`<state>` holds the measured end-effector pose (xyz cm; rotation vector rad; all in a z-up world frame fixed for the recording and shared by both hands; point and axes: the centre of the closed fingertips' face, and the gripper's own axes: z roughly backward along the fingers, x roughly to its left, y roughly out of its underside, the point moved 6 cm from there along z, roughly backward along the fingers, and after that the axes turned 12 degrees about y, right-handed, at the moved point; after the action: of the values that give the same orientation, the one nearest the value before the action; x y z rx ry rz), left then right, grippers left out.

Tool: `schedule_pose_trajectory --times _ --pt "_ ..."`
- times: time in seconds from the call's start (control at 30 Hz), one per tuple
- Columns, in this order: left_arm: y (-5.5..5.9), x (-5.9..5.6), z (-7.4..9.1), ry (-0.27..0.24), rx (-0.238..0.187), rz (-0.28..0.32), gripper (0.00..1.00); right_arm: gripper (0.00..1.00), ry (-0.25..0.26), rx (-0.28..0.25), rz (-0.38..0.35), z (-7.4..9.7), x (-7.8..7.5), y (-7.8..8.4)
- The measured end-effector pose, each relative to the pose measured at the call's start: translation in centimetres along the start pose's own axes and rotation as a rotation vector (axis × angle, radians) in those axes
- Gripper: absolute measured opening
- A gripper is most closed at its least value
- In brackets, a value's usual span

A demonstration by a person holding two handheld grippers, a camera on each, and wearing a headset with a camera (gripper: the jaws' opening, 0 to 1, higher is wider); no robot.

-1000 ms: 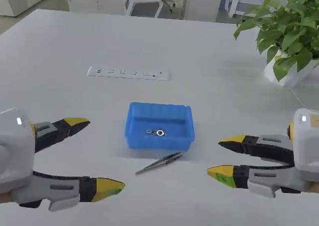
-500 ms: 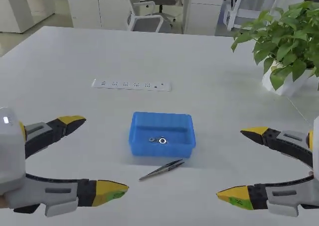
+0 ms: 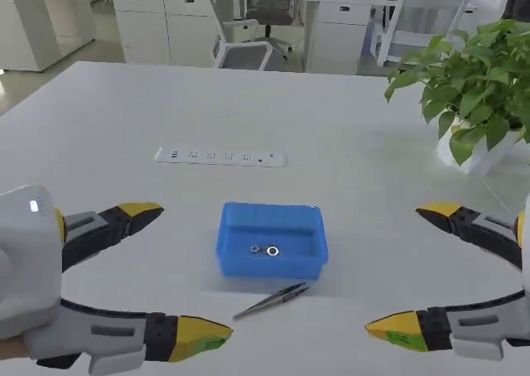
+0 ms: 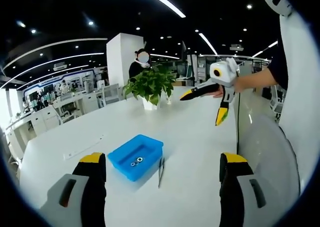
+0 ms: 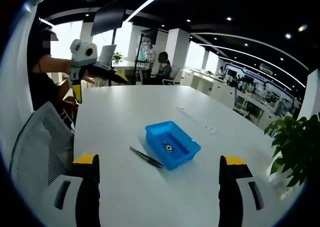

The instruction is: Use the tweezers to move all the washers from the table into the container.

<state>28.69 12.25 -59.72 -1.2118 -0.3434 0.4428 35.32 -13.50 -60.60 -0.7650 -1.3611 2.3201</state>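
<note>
container (image 3: pixel 271 266): blue rectangular tray, open top, upright on the white table (image 3: pixel 373 185).
washers (image 3: pixel 266 249): two small metal rings, side by side on the container floor, near its middle.
tweezers (image 3: pixel 272 300): slim grey metal, lying flat just beside the container's near wall, angled.

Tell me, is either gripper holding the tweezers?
No, the tweezers lie on the table by the blue container, and the left gripper and right gripper are open, apart from them.

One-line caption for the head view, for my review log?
Open left tongs and right tongs flank a blue container holding washers, tweezers lying on the table just in front.
</note>
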Motion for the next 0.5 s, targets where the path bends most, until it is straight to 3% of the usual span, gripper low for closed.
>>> schedule_pose_trajectory --times 0.17,0.27,0.5 --pt "-0.2 0.6 0.5 0.002 0.02 -0.016 1.0 1.0 -0.012 -0.005 -0.004 0.0 0.1 0.0" --pt "-0.7 1.0 0.9 -0.004 -0.001 -0.016 1.0 1.0 -0.024 0.001 -0.005 0.0 0.2 0.1" --pt "-0.6 1.1 0.8 -0.004 0.01 -0.023 1.0 1.0 -0.032 0.009 -0.007 0.1 0.7 0.1"
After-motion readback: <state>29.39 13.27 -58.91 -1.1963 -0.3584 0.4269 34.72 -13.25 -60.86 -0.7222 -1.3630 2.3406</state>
